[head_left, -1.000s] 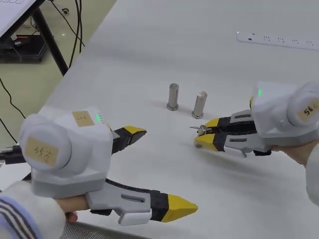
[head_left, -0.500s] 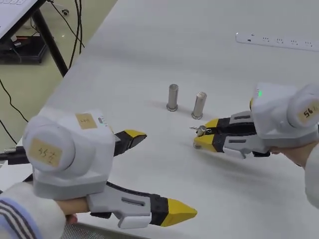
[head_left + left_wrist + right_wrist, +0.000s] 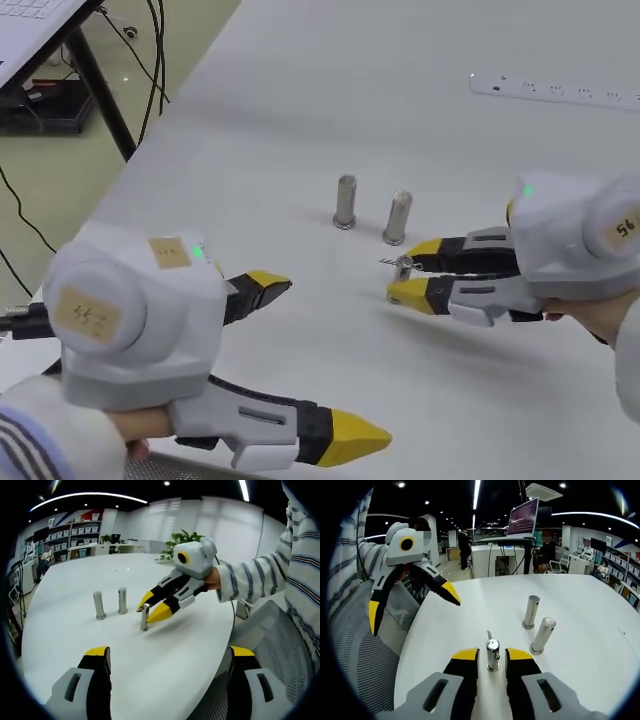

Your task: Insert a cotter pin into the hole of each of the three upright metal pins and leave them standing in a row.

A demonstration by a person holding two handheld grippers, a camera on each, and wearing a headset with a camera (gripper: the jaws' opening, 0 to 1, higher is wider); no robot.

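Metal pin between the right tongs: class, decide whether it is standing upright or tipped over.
Upright: the metal pin stands on its flared base on the table, between the right tongs.

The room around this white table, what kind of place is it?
Probably an open-plan office or lab: shelves of storage bins along one wall, a raised monitor on a stand, and strip ceiling lights.
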